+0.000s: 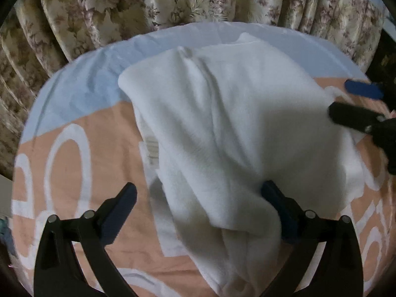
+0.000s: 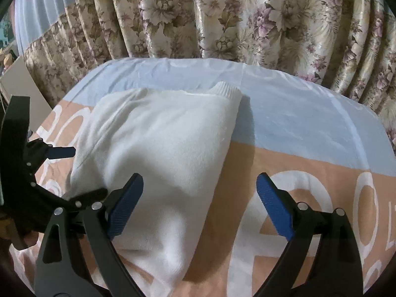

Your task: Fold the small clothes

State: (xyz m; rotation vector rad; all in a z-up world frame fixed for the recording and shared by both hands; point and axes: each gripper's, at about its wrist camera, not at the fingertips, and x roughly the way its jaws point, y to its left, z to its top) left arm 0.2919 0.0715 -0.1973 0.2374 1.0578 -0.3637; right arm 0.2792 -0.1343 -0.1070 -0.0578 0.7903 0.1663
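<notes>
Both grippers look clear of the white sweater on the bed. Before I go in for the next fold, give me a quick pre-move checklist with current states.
1. Left gripper open, nothing pinched: ok; the white knitted sweater lies between its blue pads, unclamped.
2. Right gripper open and empty: ok; the sweater's edge lies under its left pad.
3. Sweater resting on the peach and pale blue bedsheet: ok.
4. Fold lying flat: not ok; the near end is bunched and ridged.
5. Ribbed cuff tucked in: not ok; it sticks out at the far corner.
6. Grippers apart from each other: ok.
</notes>
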